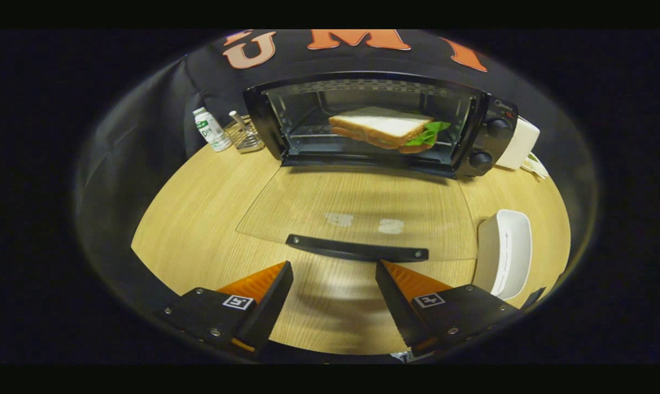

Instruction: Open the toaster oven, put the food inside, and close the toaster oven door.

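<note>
A sandwich (381,130) of white bread with green leaves showing at one end sits on the rack inside the toaster oven (381,123), which stands at the far edge of the table (198,219). The oven's glass door (357,210) is dropped fully open and lies flat over the wood, its dark handle (357,249) just ahead of the hand-held gripper (334,282). The gripper's fingers are spread wide and hold nothing. With the food in, only the closing looks left to do.

The risk lies in that lift: the handle is low and close to the table, so the fingers could slide over it, scrape the glass or jam against the wood. A hard swing could slam the door and jolt the sandwich off the rack.

By count: one sandwich, one toaster oven with two knobs (488,145), one white bottle (210,128) and one clear holder (244,134) by the far left edge, one white dish (504,251) near the right edge, one white box (521,143) beside the oven.
</note>
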{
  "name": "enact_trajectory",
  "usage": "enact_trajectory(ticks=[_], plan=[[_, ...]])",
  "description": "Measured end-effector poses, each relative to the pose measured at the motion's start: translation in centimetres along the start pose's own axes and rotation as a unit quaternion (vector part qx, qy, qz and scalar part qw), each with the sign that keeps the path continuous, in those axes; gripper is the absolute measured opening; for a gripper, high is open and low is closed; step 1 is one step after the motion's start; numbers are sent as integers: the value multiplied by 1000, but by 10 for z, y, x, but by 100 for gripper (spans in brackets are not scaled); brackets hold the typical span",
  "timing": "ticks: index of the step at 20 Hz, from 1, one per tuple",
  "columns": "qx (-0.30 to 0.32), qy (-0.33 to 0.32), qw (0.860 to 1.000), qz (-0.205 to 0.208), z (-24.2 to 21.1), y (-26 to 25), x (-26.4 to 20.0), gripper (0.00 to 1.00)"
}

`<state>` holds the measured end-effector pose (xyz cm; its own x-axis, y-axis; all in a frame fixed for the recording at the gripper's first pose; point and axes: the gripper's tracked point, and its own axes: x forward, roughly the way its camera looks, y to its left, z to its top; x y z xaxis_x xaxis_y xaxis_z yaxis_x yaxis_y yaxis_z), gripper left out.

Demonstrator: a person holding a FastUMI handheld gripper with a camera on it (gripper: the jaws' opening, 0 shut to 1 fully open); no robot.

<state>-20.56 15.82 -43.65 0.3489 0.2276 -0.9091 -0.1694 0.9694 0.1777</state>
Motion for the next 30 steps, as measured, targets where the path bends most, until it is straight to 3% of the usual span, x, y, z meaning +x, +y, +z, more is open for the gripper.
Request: enact_trajectory(ticks=[8,11,18,30], plan=[[54,10,998,-36,3,-23,28,91],[72,-3,997,-20,16,-18,29,92],[71,-98,992,-28,102,-34,3,93],[101,-179,978,-33,207,-58,-17,92]])
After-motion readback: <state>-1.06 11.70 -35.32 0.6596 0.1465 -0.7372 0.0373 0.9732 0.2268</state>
